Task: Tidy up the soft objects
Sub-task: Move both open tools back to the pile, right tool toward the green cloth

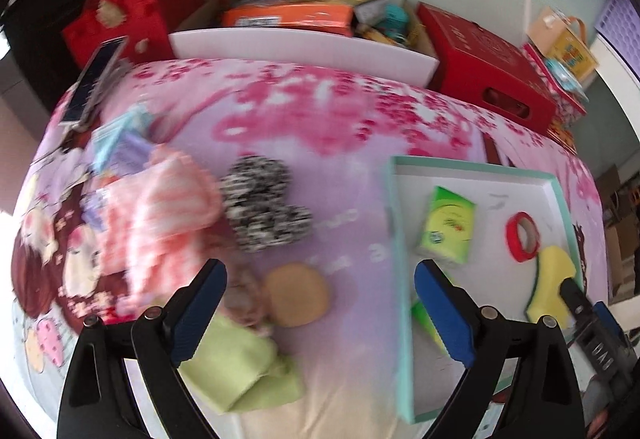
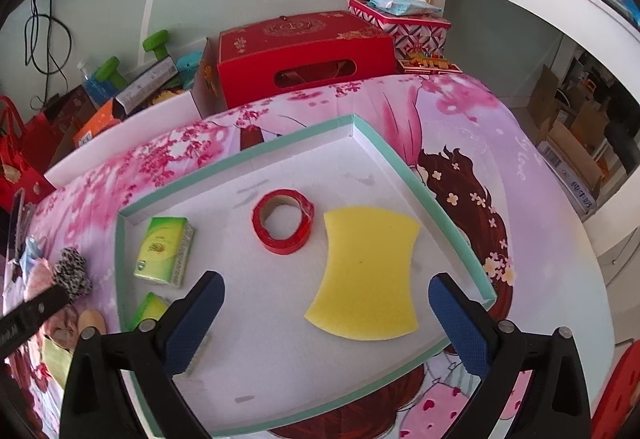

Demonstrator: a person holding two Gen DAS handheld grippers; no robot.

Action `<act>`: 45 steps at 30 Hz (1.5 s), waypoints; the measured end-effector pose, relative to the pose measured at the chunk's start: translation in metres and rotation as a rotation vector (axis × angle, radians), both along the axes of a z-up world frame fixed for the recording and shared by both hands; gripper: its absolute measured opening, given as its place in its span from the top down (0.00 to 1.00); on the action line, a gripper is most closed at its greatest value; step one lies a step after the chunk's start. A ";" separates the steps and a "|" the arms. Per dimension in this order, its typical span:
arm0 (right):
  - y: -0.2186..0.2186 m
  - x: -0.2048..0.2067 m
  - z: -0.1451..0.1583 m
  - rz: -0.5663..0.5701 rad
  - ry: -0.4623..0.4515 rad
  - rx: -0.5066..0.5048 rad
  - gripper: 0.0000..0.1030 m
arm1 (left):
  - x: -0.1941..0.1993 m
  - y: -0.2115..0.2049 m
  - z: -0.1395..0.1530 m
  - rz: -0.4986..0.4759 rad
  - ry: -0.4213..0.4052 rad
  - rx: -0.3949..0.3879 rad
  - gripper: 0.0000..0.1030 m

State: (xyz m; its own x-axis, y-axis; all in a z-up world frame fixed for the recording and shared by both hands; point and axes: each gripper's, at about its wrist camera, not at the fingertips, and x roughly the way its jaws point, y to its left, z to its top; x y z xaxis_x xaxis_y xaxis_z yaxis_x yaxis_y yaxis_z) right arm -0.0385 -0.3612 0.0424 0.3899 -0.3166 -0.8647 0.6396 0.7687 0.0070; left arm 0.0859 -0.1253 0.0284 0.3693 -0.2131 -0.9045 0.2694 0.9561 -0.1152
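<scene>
Here the yellow sponge [image 2: 366, 273] lies untouched between the right gripper [image 2: 326, 323]'s spread fingers [image 2: 460, 327].

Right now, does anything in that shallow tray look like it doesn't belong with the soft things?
Yes: the red tape roll lies in the tray between the tissue pack and the yellow sponge. It is a stiff ring, not a soft thing.

pink bedspread [image 2: 520, 143] carries teal-rimmed tray [image 2: 240, 155], cloths [image 1: 160, 211], round pad [image 1: 296, 295].
</scene>
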 end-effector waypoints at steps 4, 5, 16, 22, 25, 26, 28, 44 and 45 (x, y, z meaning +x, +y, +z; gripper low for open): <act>0.014 0.006 0.004 0.039 -0.030 0.018 0.00 | -0.001 0.037 0.006 0.057 -0.016 0.007 0.08; 0.019 0.008 0.005 0.053 -0.035 0.020 0.00 | -0.001 0.045 0.008 0.072 -0.019 0.003 0.08; 0.100 0.036 0.008 0.277 -0.042 0.018 0.00 | -0.007 0.135 0.013 0.278 -0.018 -0.038 0.08; 0.146 0.046 0.001 0.402 -0.027 0.022 0.00 | -0.013 0.151 0.013 0.301 -0.015 -0.067 0.08; 0.169 0.051 -0.003 0.466 -0.020 0.034 0.00 | -0.013 0.159 0.008 0.316 0.002 -0.074 0.08; 0.179 0.052 -0.005 0.494 -0.016 0.034 0.00 | -0.014 0.162 0.007 0.322 0.007 -0.076 0.08; 0.190 0.054 -0.007 0.525 -0.010 0.031 0.00 | -0.014 0.169 0.003 0.334 0.017 -0.076 0.08; 0.263 0.063 -0.043 0.723 0.082 0.047 0.00 | -0.015 0.203 -0.038 0.430 0.138 -0.052 0.08; 0.266 0.063 -0.045 0.731 0.087 0.048 0.00 | -0.015 0.203 -0.038 0.432 0.140 -0.058 0.08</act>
State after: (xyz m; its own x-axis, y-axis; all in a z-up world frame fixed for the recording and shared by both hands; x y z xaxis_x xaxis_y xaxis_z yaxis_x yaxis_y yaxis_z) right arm 0.0246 -0.0954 -0.0027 0.4165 0.0368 -0.9084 -0.0360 0.9991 0.0240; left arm 0.0711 0.0778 -0.0094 0.3104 -0.1183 -0.9432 -0.1743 0.9683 -0.1788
